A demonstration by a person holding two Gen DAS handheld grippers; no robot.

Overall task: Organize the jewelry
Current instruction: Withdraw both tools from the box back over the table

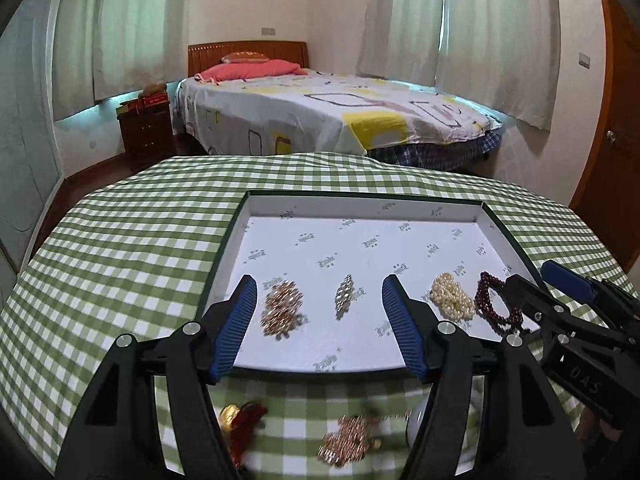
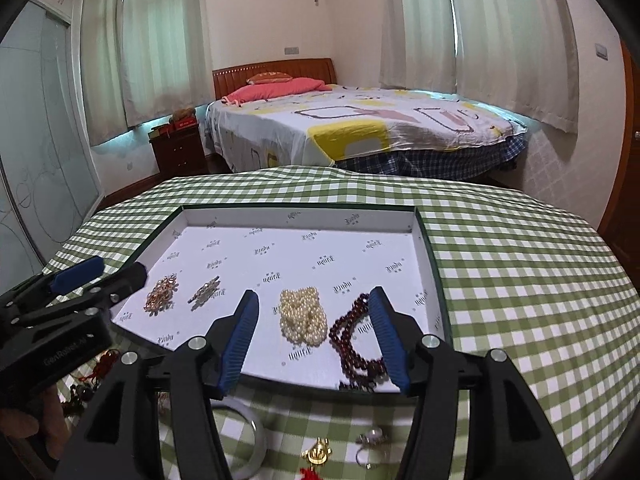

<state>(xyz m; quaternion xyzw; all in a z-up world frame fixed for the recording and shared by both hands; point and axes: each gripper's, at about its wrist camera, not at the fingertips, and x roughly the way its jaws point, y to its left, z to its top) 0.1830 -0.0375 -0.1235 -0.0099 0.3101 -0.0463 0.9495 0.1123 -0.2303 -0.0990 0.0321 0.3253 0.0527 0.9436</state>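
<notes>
Nearest, on the checked worktop (image 1: 120, 240) in front of the tray: gold-and-red charm (image 1: 240, 420), rose-gold chain (image 1: 348, 440), both blurred; in the right view a white bangle (image 2: 252, 436), gold charm (image 2: 318, 454), silver rings (image 2: 370, 446). Left claw (image 1: 318, 328) wide open, empty, hovering over the tray's near edge. Right claw (image 2: 314, 338) also spread wide, nothing gripped, over the tray's near right part. Inside the tray (image 1: 360, 208), a row along the near side, left to right: rose-gold chain pile (image 1: 282, 308), silver piece (image 1: 344, 296), pearls (image 2: 302, 316), dark red beads (image 2: 356, 340). Pearls and beads touching or just beside each other; beads reach the tray's near rim beside the right claw's right finger. Chain pile and silver piece lie between the left claw's fingers in the left view. Rest of tray floor white with printed logos. Beyond the worktop: bed (image 1: 320, 116), nightstand (image 1: 146, 132), curtains (image 1: 120, 28).
</notes>
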